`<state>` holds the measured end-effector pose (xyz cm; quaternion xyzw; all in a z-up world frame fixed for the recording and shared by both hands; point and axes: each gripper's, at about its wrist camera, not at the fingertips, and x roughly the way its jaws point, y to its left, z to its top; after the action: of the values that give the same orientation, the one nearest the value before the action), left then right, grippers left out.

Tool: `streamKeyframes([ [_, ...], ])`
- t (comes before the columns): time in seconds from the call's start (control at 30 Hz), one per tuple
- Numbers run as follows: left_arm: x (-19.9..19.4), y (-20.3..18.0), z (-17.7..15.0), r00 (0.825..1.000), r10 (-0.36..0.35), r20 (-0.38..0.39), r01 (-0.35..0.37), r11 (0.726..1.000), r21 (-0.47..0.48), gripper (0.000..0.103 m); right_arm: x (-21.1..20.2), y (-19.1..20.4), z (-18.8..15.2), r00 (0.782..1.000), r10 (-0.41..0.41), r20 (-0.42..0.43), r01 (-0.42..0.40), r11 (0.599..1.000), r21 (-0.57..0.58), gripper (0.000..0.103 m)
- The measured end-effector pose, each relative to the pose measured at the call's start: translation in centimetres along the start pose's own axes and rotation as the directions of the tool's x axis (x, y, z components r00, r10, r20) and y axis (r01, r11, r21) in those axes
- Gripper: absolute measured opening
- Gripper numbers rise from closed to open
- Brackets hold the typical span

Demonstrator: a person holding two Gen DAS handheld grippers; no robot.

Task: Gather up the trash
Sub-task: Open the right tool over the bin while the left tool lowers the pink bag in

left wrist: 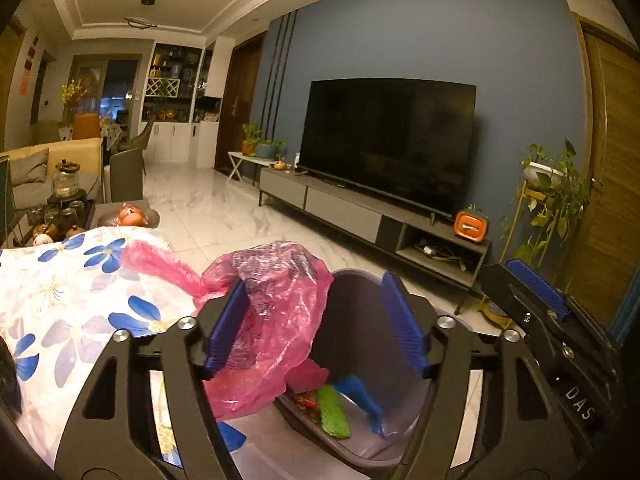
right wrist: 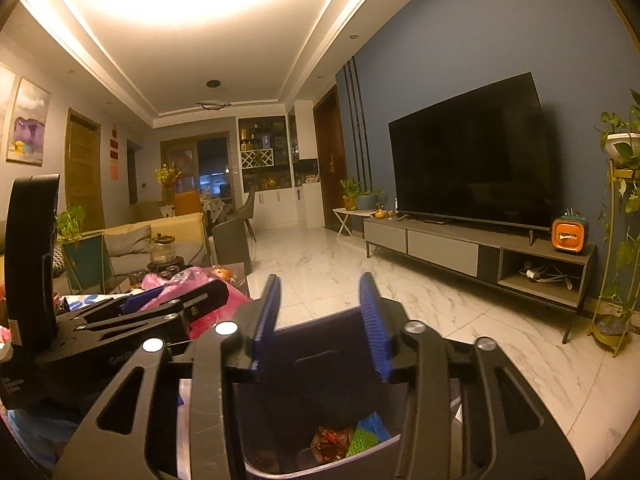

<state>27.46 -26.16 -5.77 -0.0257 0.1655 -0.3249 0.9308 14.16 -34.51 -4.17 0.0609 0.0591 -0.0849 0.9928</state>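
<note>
Left gripper (left wrist: 316, 324) jaws apart, one crumpled pink plastic bag (left wrist: 276, 320) draped on its left finger, above one grey plastic trash bin (left wrist: 372, 452). Right gripper (right wrist: 322, 328) spread, empty, over bin holding three scraps.

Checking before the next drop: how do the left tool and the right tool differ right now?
The left tool stands open with the pink plastic bag draped against its left pad; the right tool is open with nothing between its pads. The left tool sits partly over the floral tablecloth beside the trash bin; the right tool hovers directly above the bin. Both have blue ribbed pads and point toward the TV.
</note>
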Motion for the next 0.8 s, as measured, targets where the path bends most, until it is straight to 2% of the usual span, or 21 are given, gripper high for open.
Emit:
streamKeyframes([
  [0.27,0.2,-0.4,0.1,0.995,-0.1,-0.023,0.099,0.995,-0.025,0.074,-1.1,-0.6,-0.3,0.999,-0.038,0.004,0.038,0.999,0.021,0.047],
  [0.33,0.6,-0.5,0.0,0.991,-0.128,-0.041,0.127,0.991,-0.032,0.079,-1.3,-0.9,-0.4,0.999,-0.047,0.004,0.047,0.999,0.024,0.047],
  [0.4,1.0,-0.6,-0.2,0.988,-0.141,-0.062,0.139,0.99,-0.035,0.089,-1.4,-0.9,-0.5,0.999,-0.053,0.0,0.053,0.998,0.023,0.047],
  [0.5,1.6,-0.7,-1.0,0.982,-0.149,-0.116,0.147,0.989,-0.026,0.095,-1.5,-1.0,-0.6,0.998,-0.055,0.0,0.055,0.998,0.021,0.047],
  [0.7,2.0,-0.1,-1.8,0.968,-0.188,-0.17,0.185,0.982,-0.033,0.097,-1.7,-1.5,-0.6,0.998,-0.064,0.007,0.064,0.997,0.036,0.048],
  [0.8,1.3,0.4,-1.5,0.953,-0.254,-0.167,0.248,0.967,-0.055,0.097,-1.9,-1.9,-0.6,0.997,-0.074,0.01,0.074,0.997,0.037,0.049],
])
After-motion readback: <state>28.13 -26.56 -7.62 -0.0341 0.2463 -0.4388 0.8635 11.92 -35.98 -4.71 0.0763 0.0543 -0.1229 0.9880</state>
